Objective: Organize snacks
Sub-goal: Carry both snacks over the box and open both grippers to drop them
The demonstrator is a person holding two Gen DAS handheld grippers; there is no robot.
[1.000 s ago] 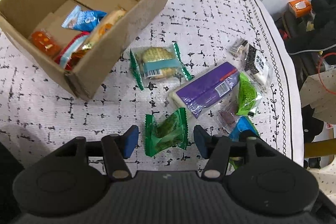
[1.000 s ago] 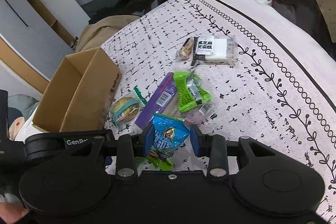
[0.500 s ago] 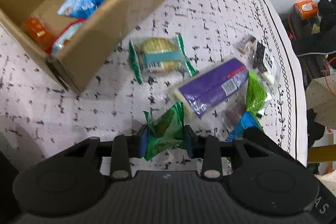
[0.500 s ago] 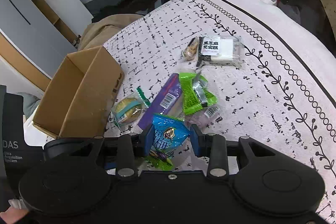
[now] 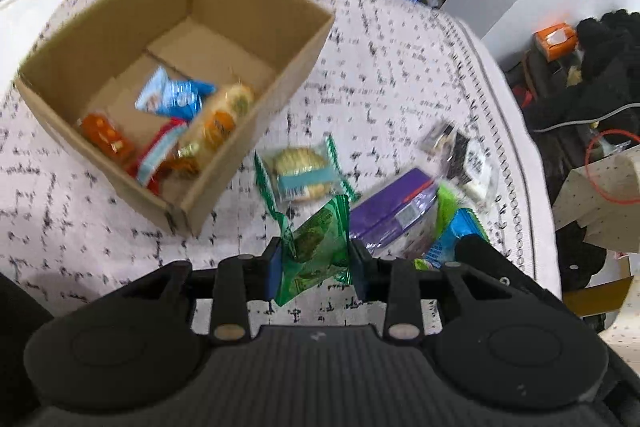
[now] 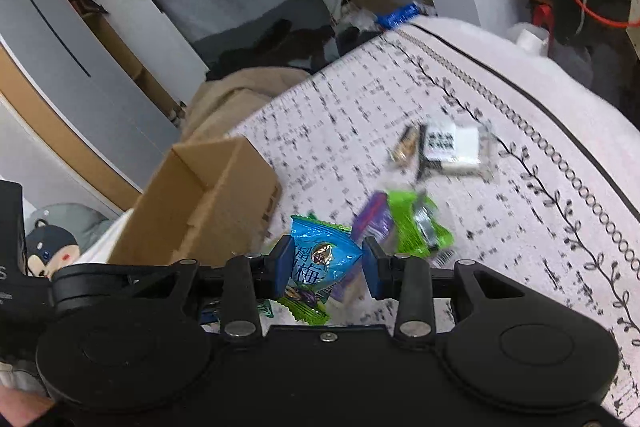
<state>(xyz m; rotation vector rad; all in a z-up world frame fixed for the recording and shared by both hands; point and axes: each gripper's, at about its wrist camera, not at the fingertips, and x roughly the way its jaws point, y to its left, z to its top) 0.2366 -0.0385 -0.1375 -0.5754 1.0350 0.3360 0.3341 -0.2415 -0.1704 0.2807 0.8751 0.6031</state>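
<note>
At lower centre of the left wrist view, the left gripper (image 5: pixel 314 265) is closed on a green snack packet (image 5: pixel 316 251), lifted clear of the patterned surface (image 5: pixel 380 75); the cardboard box (image 5: pixel 256 131) sits upper left, holding several snacks; a round cracker pack (image 5: pixel 302 171) lies just beside the box, a purple packet (image 5: pixel 392 215) to its right. In the right wrist view, the right gripper (image 6: pixel 324 269) clamps a blue snack packet (image 6: pixel 320 259) at lower centre; a lime green packet (image 6: pixel 416 227) lies beyond it.
</note>
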